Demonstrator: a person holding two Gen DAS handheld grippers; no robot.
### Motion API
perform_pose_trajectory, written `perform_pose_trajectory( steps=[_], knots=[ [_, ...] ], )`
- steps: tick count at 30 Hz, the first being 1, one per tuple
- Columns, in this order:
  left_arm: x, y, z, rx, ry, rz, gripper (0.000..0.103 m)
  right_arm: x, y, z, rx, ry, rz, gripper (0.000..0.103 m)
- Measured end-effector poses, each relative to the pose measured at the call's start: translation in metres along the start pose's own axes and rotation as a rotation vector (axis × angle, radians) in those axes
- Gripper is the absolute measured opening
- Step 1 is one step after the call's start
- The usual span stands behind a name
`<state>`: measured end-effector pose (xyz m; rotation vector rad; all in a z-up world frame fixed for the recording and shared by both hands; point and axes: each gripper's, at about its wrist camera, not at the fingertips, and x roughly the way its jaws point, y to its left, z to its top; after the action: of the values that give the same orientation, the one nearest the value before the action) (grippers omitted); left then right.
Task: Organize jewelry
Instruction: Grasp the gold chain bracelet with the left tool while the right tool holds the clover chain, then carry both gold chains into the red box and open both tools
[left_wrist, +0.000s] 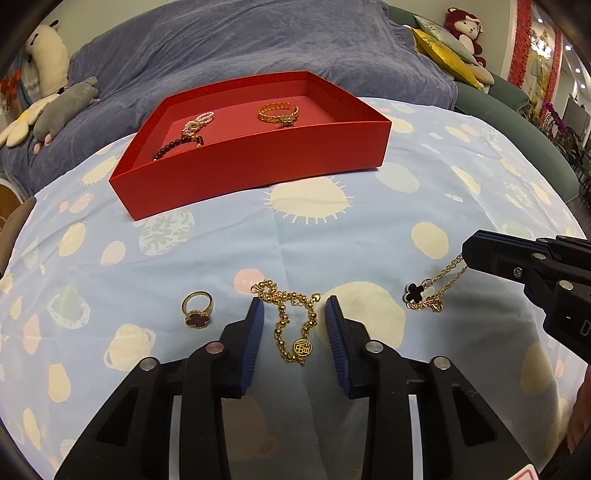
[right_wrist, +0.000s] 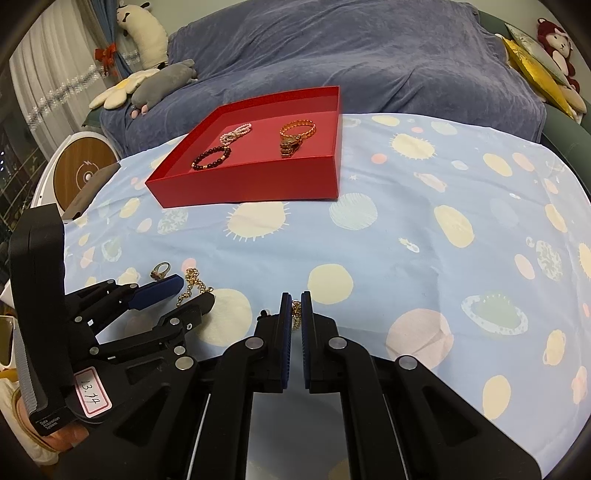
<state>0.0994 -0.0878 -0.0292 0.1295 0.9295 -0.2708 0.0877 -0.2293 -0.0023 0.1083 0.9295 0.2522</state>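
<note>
A gold bead bracelet (left_wrist: 281, 322) with a round charm lies on the patterned cloth between the fingers of my left gripper (left_wrist: 295, 306), which stands open around it without pressing. A gold ring (left_wrist: 197, 310) with a dark red clover lies just left of it. My right gripper (right_wrist: 295, 295) is shut on the gold chain of a black clover necklace (left_wrist: 415, 291), whose pendant still rests on the cloth. Farther back, the red tray (left_wrist: 251, 173) holds a pearl bracelet (left_wrist: 197, 123), a dark bead bracelet (left_wrist: 179, 144) and a gold link bracelet (left_wrist: 277, 112).
The pale blue cloth (right_wrist: 424, 229) covers a round table. Behind it is a sofa under a blue-grey blanket (right_wrist: 351, 48) with plush toys (right_wrist: 162, 83) and yellow cushions (left_wrist: 443, 51). A round wood-faced device (right_wrist: 83, 166) stands off the table's left edge.
</note>
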Motion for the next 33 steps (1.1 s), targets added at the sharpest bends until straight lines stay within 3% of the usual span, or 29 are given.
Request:
perform_pose_trajectory(
  steps=[4, 7, 17, 33],
  knots=[
    [-0.002, 0.003, -0.001, -0.003, 0.003, -0.015, 0.005, 0.000, 0.001, 0.000, -0.001, 0.000, 0.001, 0.004],
    [-0.004, 0.007, -0.001, -0.016, 0.010, -0.042, 0.003, 0.000, 0.004, 0.001, -0.005, 0.000, 0.004, 0.004],
    [-0.018, 0.022, 0.007, -0.078, 0.000, -0.106, 0.002, -0.010, 0.013, 0.015, -0.002, -0.037, 0.023, 0.004],
    [-0.073, 0.064, 0.037, -0.174, -0.145, -0.126, 0.002, -0.029, 0.024, 0.045, 0.009, -0.117, 0.051, 0.004]
  ],
)
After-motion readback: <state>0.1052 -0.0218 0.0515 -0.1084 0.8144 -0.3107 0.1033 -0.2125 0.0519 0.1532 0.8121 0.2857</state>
